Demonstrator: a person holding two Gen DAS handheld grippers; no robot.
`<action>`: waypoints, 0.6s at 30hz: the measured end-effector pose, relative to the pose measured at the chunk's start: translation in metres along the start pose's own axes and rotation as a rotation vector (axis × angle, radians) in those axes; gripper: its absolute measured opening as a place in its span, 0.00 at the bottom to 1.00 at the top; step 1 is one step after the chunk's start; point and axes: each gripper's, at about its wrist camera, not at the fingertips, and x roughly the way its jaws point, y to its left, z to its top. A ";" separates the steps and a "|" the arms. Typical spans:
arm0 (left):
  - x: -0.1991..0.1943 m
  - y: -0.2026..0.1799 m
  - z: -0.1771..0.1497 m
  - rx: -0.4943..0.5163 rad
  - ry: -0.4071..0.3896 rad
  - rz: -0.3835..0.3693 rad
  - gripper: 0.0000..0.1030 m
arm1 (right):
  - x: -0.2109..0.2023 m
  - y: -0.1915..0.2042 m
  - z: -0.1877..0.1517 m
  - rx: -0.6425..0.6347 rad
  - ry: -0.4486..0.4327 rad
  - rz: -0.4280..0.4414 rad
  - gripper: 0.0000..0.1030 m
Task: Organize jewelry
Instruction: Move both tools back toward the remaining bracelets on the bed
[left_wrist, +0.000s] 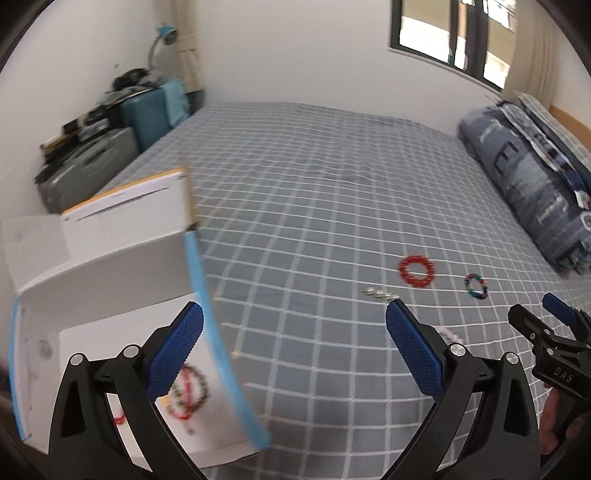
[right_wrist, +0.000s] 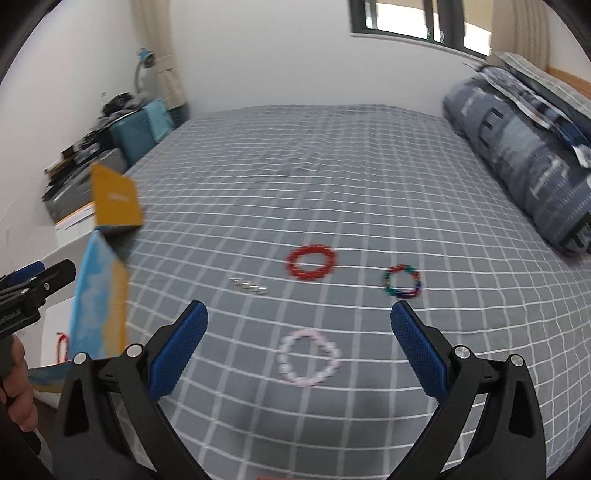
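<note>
Grey checked bedding covers the bed under both grippers, whose jaws stand wide apart and hold nothing. Between the right gripper jaws, lower down on the sheet, lies a pale pink bracelet, with a red bracelet farther off, a multicoloured bracelet to its right and a short row of silver beads to its left. The left gripper hangs over the right edge of an open white box with a blue rim, whose floor holds a beaded bracelet just beside the left jaw, blurred; far right on the bed lies a folded blue quilt.
</note>
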 end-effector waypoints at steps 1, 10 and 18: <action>0.005 -0.007 0.001 0.008 0.004 -0.011 0.95 | 0.003 -0.006 0.001 0.004 0.004 -0.007 0.93; 0.063 -0.082 -0.010 0.095 0.085 -0.094 0.95 | 0.065 -0.074 0.017 0.040 0.082 -0.070 0.93; 0.111 -0.134 -0.050 0.177 0.141 -0.104 0.94 | 0.143 -0.122 0.021 0.083 0.161 -0.082 0.93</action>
